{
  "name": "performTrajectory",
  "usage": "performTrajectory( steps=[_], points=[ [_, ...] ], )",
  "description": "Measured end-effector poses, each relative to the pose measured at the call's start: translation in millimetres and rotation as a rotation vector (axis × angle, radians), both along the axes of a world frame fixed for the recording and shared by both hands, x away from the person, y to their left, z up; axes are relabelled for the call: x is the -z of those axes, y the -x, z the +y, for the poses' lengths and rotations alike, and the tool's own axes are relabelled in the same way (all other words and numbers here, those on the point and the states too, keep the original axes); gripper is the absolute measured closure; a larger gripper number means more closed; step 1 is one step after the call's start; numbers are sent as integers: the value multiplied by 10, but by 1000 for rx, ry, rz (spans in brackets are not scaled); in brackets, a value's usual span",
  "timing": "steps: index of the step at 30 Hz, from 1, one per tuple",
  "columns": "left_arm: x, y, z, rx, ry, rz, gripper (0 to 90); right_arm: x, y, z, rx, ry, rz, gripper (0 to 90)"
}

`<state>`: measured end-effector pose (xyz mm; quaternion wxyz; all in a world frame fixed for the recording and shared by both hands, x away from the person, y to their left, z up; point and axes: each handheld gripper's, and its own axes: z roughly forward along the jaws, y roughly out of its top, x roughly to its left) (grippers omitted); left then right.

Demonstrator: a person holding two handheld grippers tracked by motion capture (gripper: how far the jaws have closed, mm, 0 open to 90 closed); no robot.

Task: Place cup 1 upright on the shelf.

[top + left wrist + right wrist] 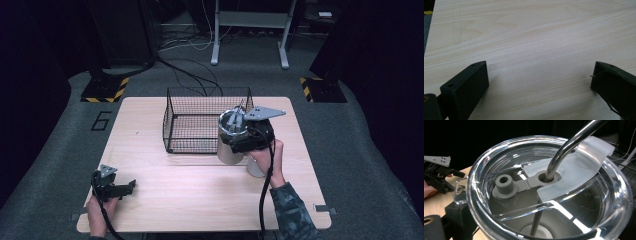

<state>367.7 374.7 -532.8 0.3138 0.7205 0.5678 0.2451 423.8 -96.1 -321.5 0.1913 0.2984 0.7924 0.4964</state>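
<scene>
Right now the right gripper (239, 137) is at the steel tumbler (229, 145), which stands on the table (200, 200) just in front of the near right corner of the wire basket (200, 120). In the right gripper view the tumbler's clear lid (499, 157) sits very close to the camera, with a metal straw (564, 150) rising through the hole of a frosted slider (579, 170). One black jaw shows pressed against the tumbler's side at the lower left; the other is hidden behind the cup, so whether the tongs are clamped on it cannot be told. A second, pale cup (254, 167) stands just beside the tumbler, towards the table's near edge, partly behind the person's right hand (267, 155).

The left gripper (125, 187) rests low near the table's near left corner, held in the left hand (100, 210). In the left gripper view its jaws stand wide apart over bare wood, with nothing between them.
</scene>
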Motion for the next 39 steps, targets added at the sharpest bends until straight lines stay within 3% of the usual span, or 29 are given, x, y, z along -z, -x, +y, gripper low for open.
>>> performTrajectory(
  steps=[21,39],
  points=[
    [1,-1,1,9,-2,-3,12,-195,-359,248,8,0,-9,36],
    [-3,1,6,16,-4,5,12,-218,-612,433,19,3,-4,35]
  ],
)
